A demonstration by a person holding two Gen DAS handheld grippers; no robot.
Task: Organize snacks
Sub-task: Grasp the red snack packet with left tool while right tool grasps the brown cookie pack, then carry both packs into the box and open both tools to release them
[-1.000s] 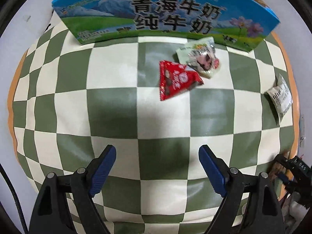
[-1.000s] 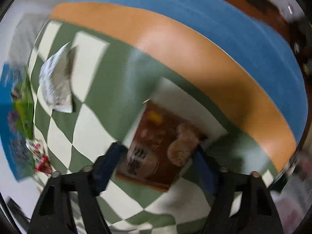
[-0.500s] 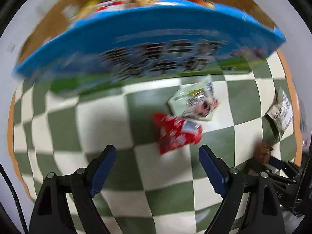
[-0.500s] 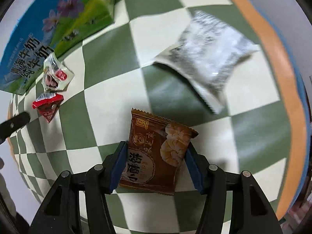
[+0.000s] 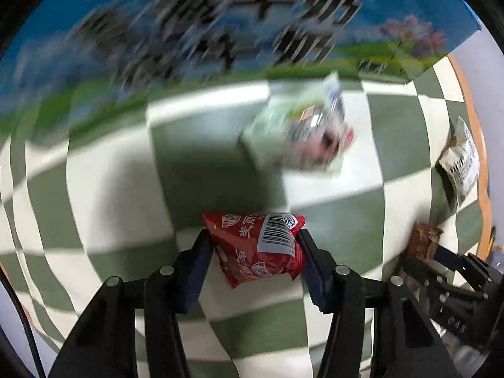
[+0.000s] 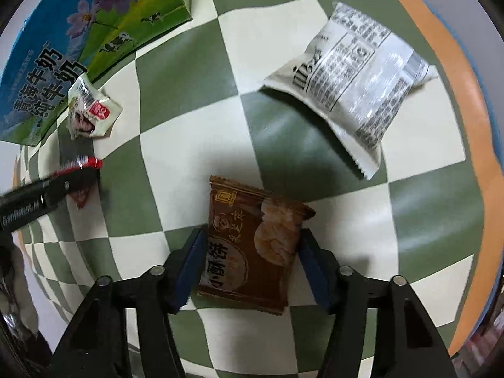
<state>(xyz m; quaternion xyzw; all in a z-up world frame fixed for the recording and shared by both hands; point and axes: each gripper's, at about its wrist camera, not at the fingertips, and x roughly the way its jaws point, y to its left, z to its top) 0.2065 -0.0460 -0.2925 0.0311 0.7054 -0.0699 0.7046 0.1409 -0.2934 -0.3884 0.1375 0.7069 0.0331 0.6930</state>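
A second earlier the left claw stood wide and empty; now its jaws were closing, pads pressed on the red snack packet, barcode up. The right claw, also closing, gripped the brown pastry packet mid-desk. The blue milk carton at the desk's far edge read 青海牛奶 纯牛奶.

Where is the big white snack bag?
In the right wrist view the white snack bag lies at the upper right of the checkered cloth, near the table's orange edge, beyond the brown snack packet. Nothing touches it.
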